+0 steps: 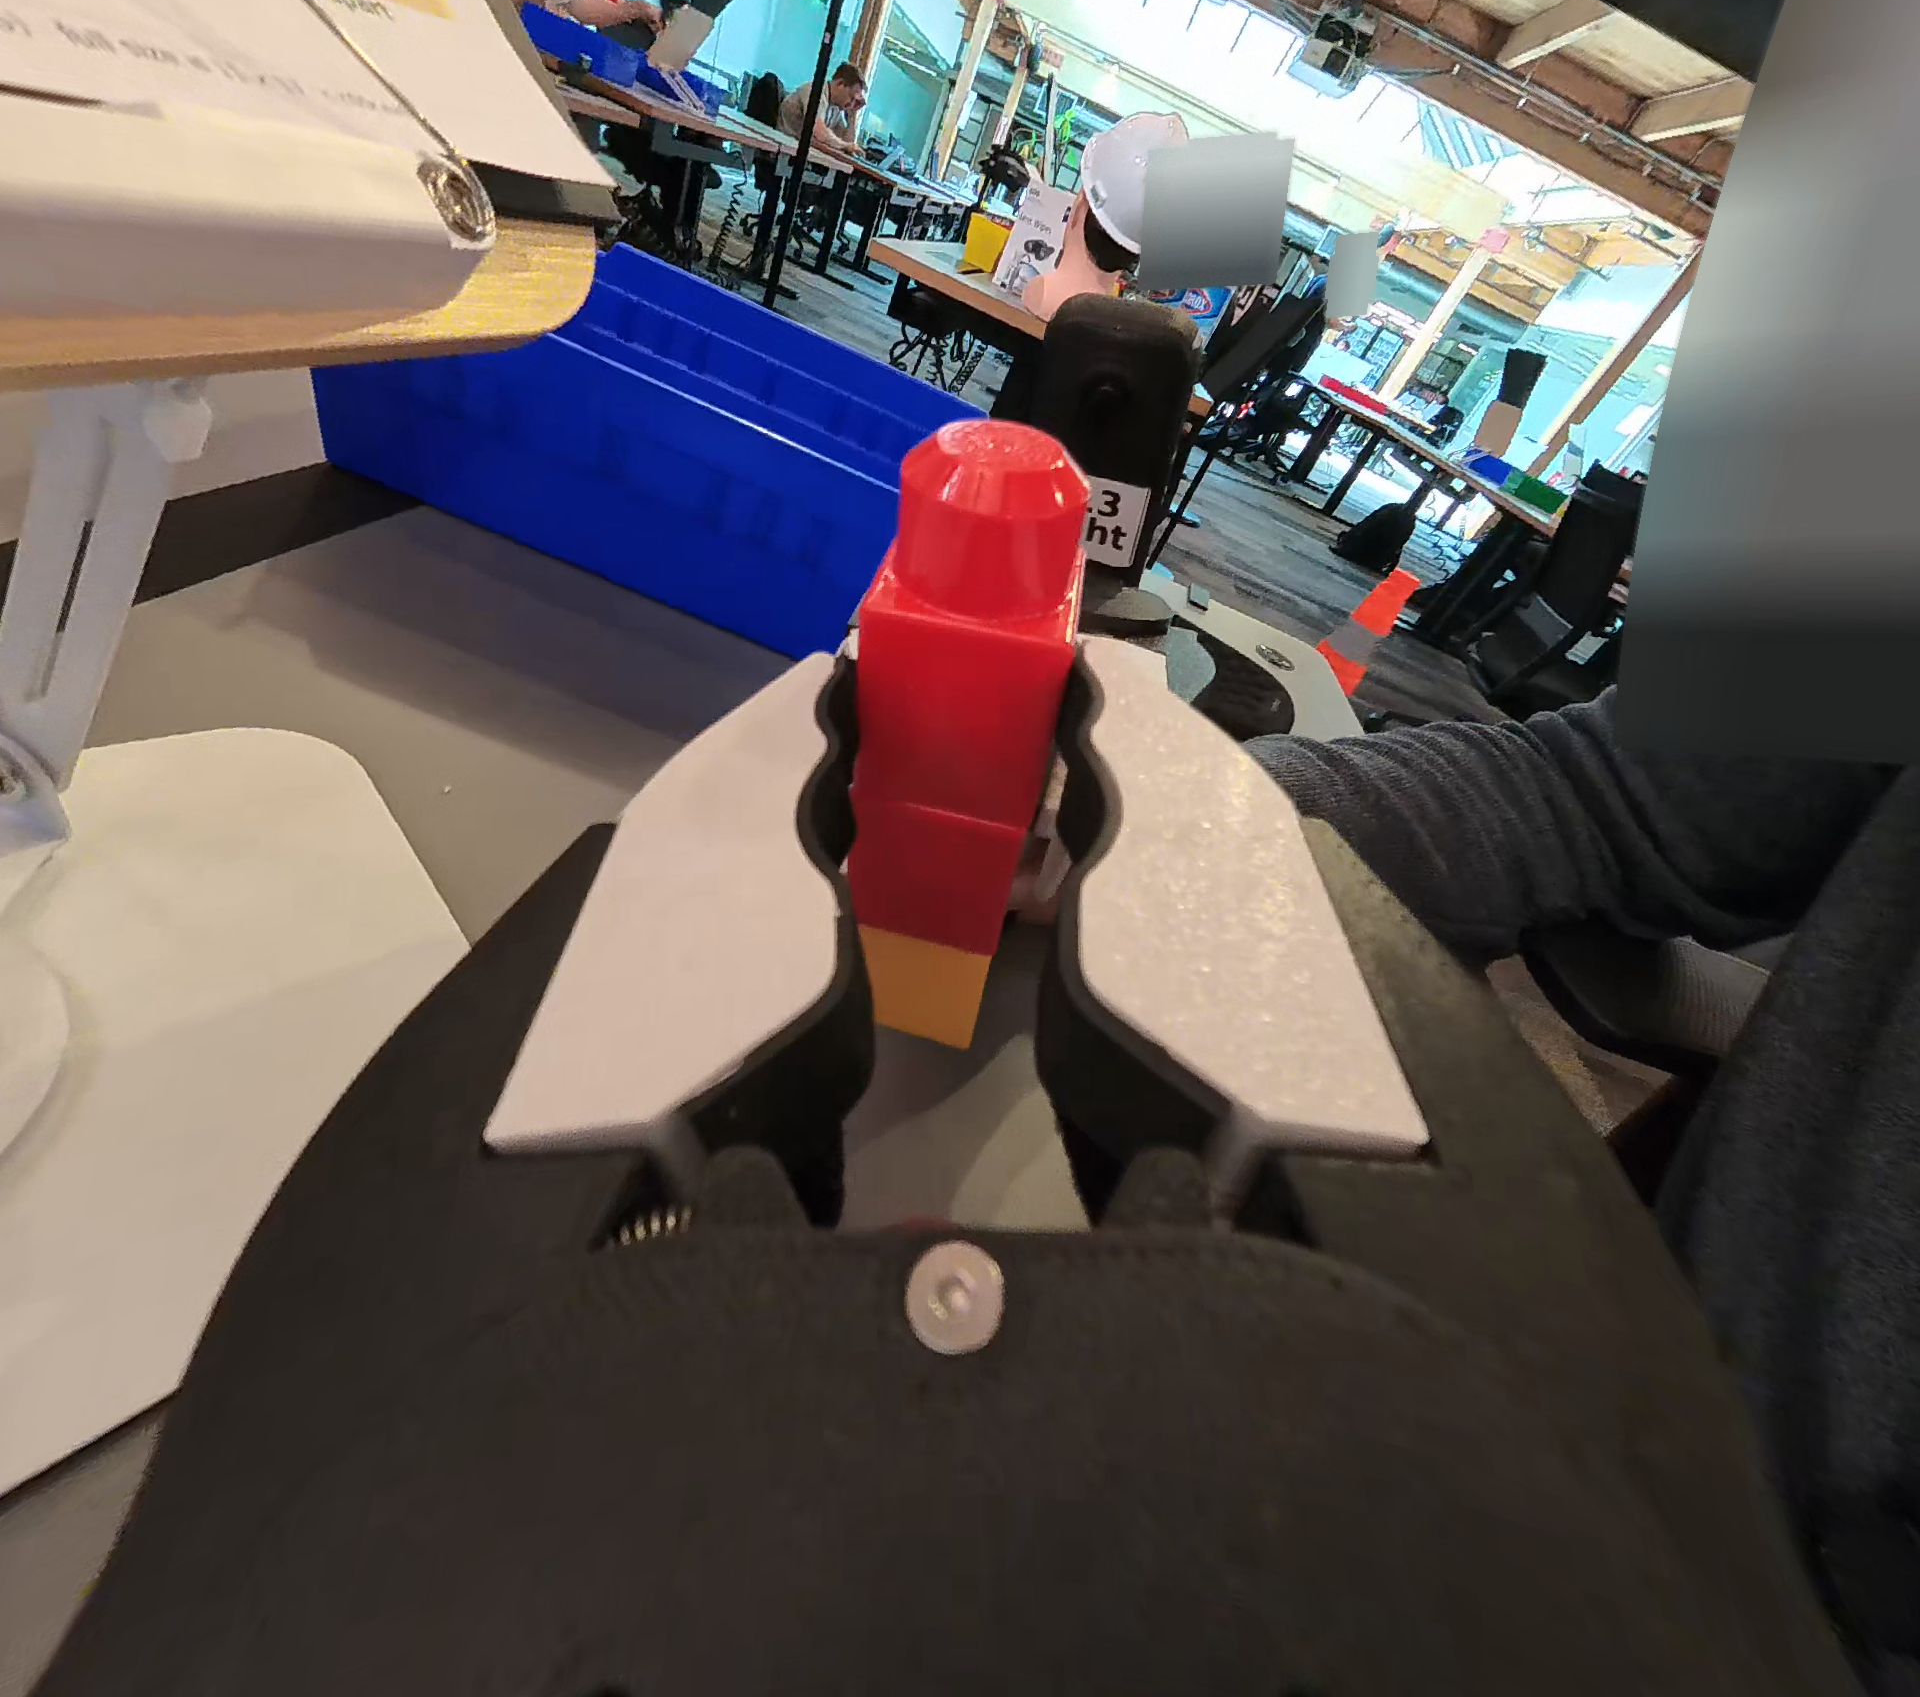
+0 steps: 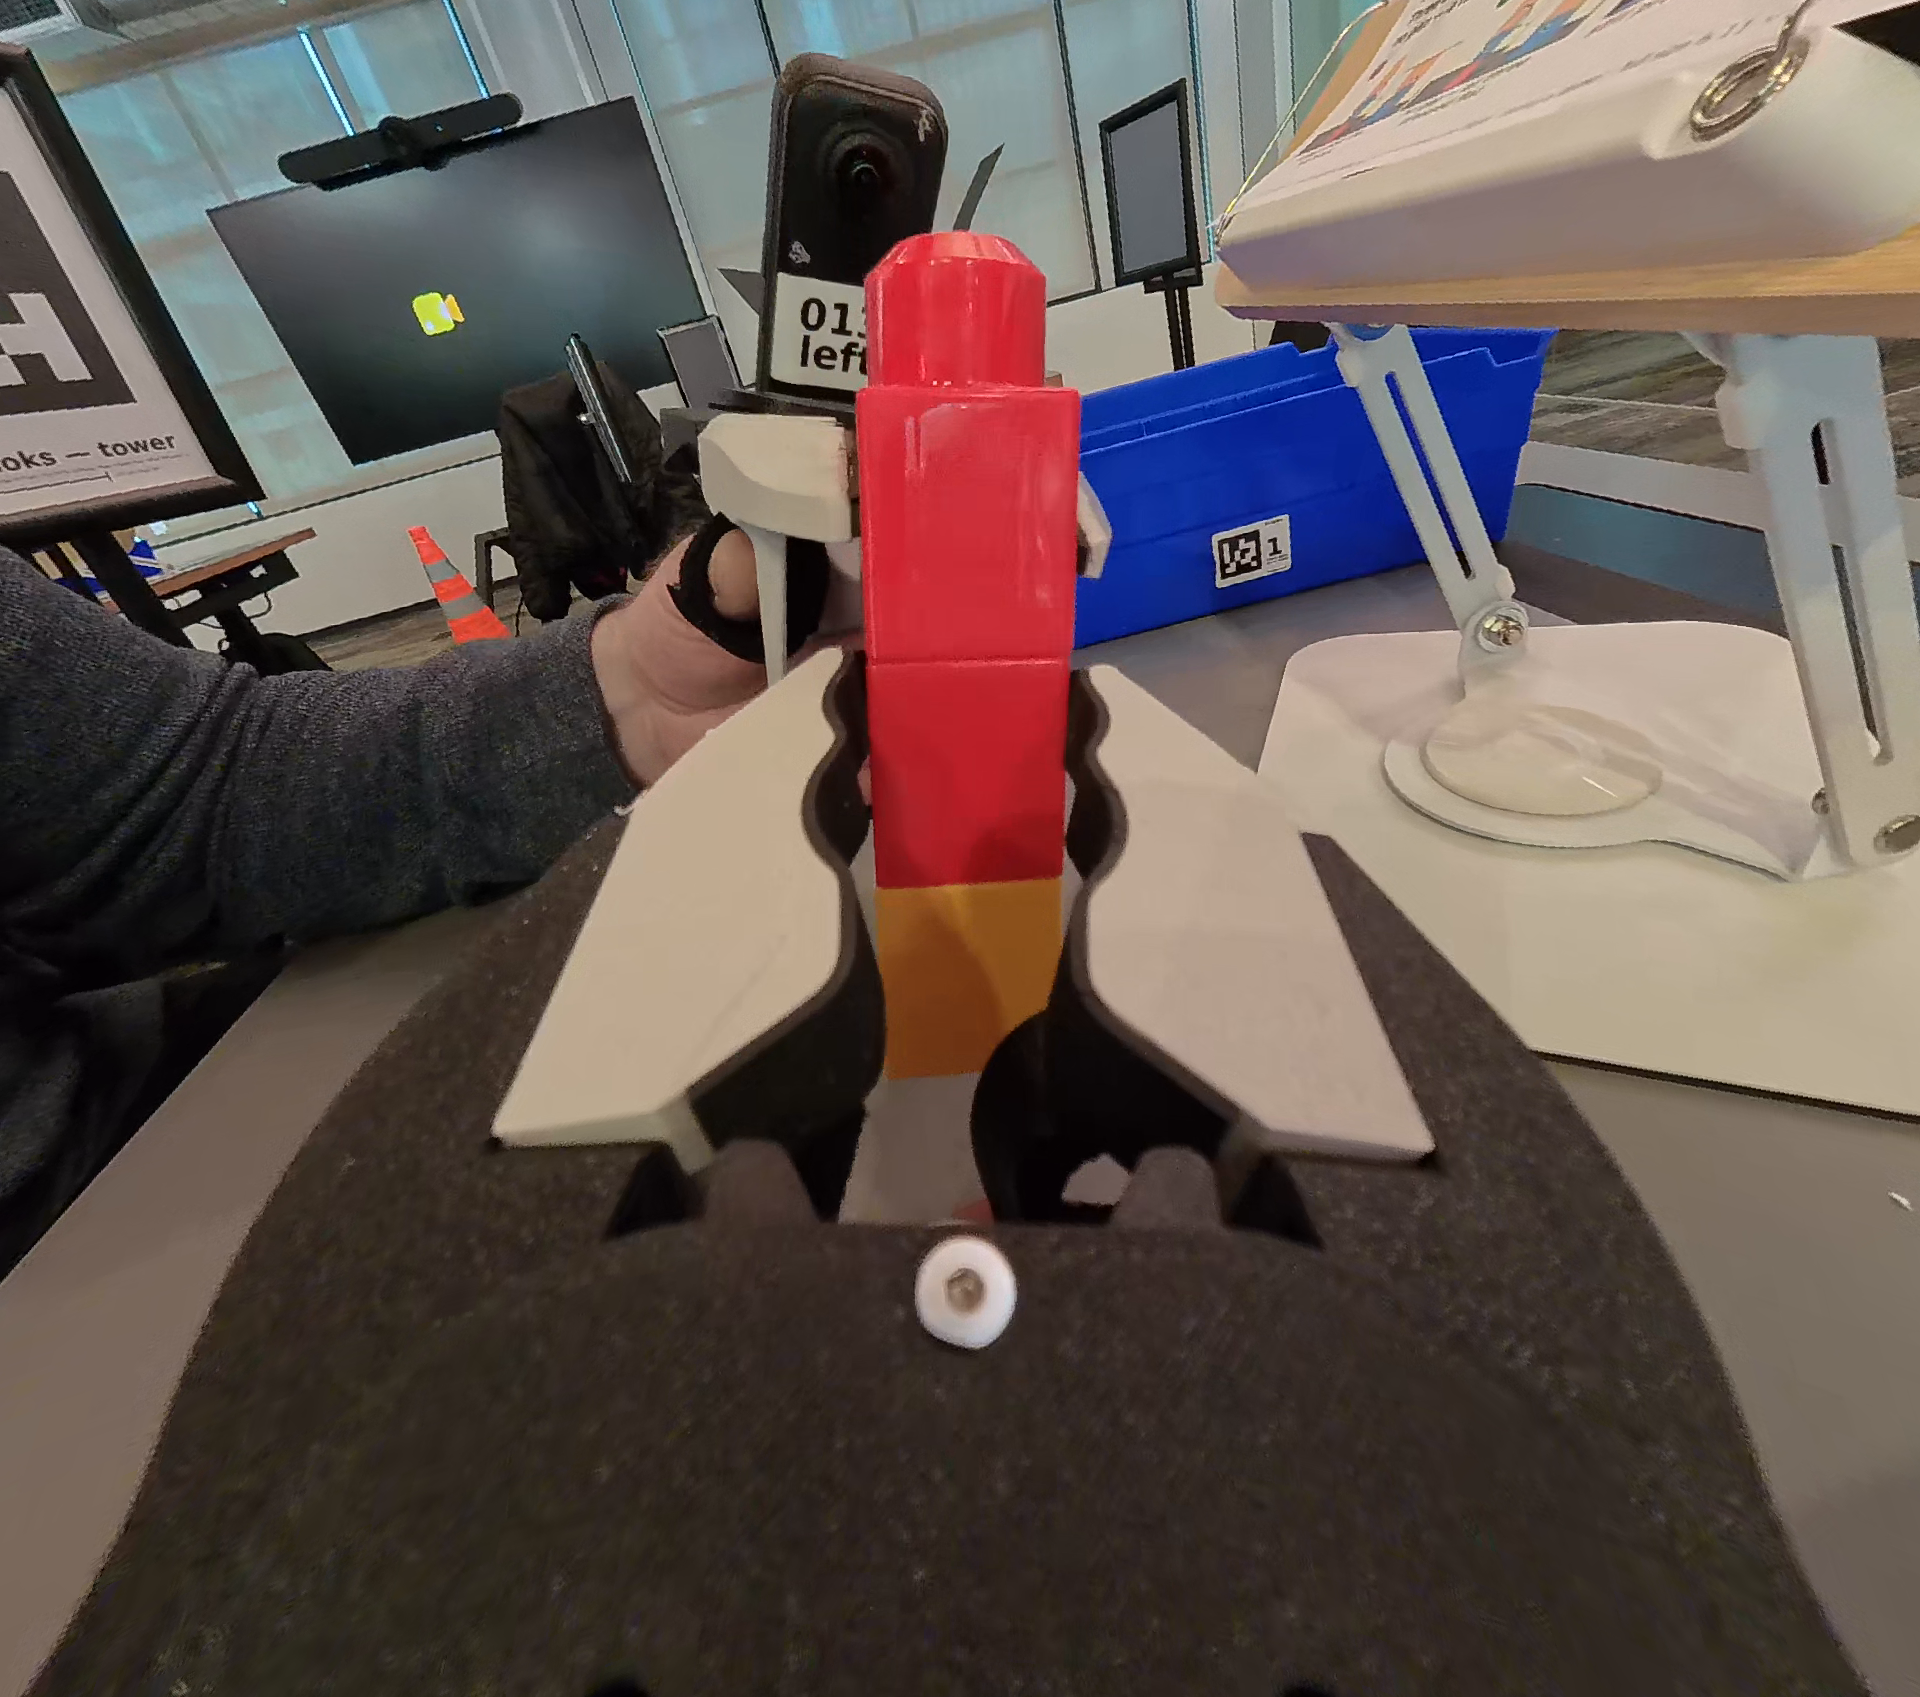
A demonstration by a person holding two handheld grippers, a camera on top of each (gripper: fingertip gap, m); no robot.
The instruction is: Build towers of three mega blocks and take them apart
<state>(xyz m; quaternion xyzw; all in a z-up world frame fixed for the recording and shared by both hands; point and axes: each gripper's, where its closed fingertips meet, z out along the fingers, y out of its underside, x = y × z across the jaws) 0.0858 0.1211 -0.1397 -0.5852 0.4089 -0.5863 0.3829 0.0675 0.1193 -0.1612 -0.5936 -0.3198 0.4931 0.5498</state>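
Tower (image 2: 966, 712) of three blocks clenched by both grippers (image 1: 956, 774) (image 2: 966, 774), blue bin (image 2: 1299, 484) behind

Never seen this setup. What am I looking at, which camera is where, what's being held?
No robot here: a person holds a hand-held gripper in each hand, each with a wide-angle camera looking along its fingers. One picture is from the left hand-held gripper, the other from the right hand-held gripper; they face each other. Both clamp one tower of three blocks: the left holds the top red block, the right the middle red block, with an orange block at the bottom. On the grey table are a blue bin and a white stand holding an instruction sheet.
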